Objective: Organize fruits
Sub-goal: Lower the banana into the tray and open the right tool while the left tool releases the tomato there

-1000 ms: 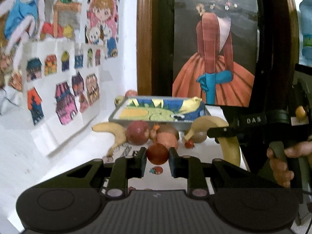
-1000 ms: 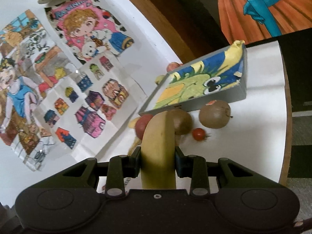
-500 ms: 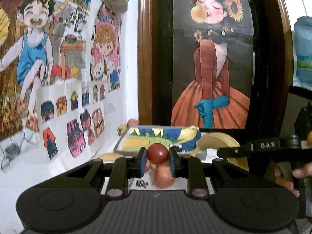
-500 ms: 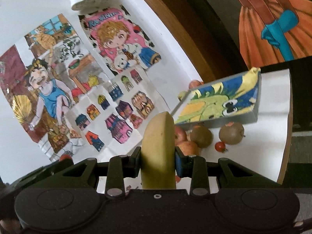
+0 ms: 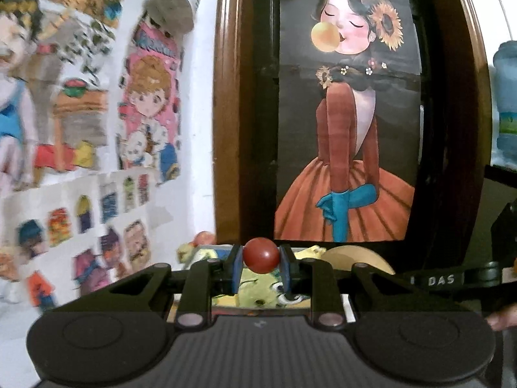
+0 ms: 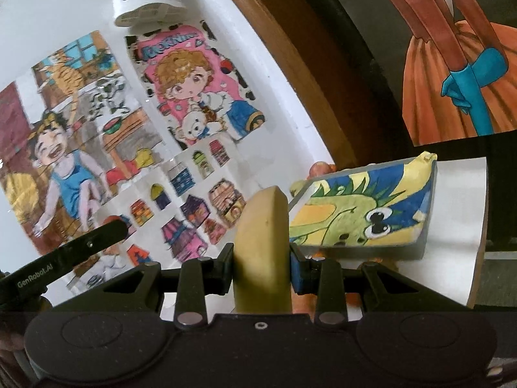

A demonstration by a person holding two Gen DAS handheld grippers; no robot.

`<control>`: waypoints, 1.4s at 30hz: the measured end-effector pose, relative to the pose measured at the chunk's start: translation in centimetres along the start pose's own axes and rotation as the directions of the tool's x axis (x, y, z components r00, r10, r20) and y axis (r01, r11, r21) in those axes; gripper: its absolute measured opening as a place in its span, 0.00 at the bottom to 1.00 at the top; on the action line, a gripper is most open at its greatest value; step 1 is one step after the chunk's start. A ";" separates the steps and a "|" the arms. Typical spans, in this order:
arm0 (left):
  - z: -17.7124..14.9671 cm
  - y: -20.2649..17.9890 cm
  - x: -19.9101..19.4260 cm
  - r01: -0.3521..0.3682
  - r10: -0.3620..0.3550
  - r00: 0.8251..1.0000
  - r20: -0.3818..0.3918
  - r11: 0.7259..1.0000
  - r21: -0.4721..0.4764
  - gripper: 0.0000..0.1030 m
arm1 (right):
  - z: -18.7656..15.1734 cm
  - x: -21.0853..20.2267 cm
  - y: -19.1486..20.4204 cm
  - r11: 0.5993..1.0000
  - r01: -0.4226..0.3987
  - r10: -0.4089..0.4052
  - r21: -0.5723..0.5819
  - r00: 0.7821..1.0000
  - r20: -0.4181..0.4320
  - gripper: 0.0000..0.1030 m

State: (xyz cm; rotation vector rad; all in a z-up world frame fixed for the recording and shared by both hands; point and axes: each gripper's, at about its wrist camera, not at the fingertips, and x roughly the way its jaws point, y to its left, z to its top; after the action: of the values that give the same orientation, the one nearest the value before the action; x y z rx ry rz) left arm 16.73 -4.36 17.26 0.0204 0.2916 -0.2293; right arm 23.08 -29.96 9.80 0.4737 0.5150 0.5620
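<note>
Banana (image 6: 261, 245) in right gripper (image 6: 261, 270)

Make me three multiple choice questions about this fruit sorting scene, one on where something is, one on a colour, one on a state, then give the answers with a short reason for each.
1. Where is the painted tray?
A. hanging on the wall
B. on the white table, near the dark panel with the painting
C. inside the white basket

2. What colour is the small round fruit in the left gripper?
A. red
B. green
C. purple

3. What is the state of the right gripper?
A. open and empty
B. shut on a kiwi
C. shut on the banana

Answers:
1. B, the right wrist view shows it resting on the table below the painting.
2. A, it is glossy red between the pads.
3. C, both pads press the banana's sides.
</note>
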 end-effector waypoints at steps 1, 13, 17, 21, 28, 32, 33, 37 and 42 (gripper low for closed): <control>0.0 0.1 1.1 0.008 -0.008 1.000 0.002 1.000 -0.009 0.26 | 0.4 0.7 -0.5 1.000 0.003 -0.003 0.001 1.000 0.000 0.35; -4.1 2.0 15.5 0.011 -0.011 1.000 -0.004 0.994 -0.109 0.26 | 3.6 9.9 -7.9 0.997 0.056 -0.057 0.062 0.998 0.016 0.35; -5.4 2.4 18.7 0.008 -0.013 0.999 -0.037 0.992 -0.127 0.26 | 4.1 12.5 -9.8 0.994 0.079 -0.080 0.072 0.997 0.003 0.35; -6.4 2.6 21.5 0.002 -0.010 0.998 -0.064 0.992 -0.127 0.26 | 4.2 14.6 -11.2 0.992 0.108 -0.108 0.070 0.994 -0.013 0.35; -8.0 2.6 25.8 0.007 -0.026 0.990 -0.142 0.991 -0.132 0.26 | 3.8 17.4 -13.3 0.987 0.140 -0.136 0.080 0.989 -0.054 0.35; -8.2 2.5 27.6 0.019 -0.046 0.979 -0.197 0.991 -0.135 0.26 | 3.5 18.2 -14.4 0.985 0.142 -0.136 0.094 0.988 -0.070 0.35; -8.1 2.6 27.8 0.026 -0.054 0.979 -0.195 0.990 -0.141 0.26 | 3.5 18.4 -14.5 0.985 0.142 -0.135 0.093 0.988 -0.075 0.35; -8.0 2.3 29.5 0.029 -0.057 0.961 -0.271 0.994 -0.103 0.26 | 3.3 18.7 -15.0 0.986 0.145 -0.138 0.086 0.987 -0.077 0.35; -8.0 2.3 31.0 0.029 -0.064 0.937 -0.345 0.994 -0.107 0.26 | 3.6 18.7 -15.3 0.985 0.147 -0.140 0.086 0.987 -0.076 0.35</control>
State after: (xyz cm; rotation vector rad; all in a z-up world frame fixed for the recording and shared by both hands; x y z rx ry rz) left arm 43.93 -8.52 0.65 -0.0459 0.6575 -0.2577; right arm 44.46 -31.12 -1.89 0.5012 0.6386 0.4187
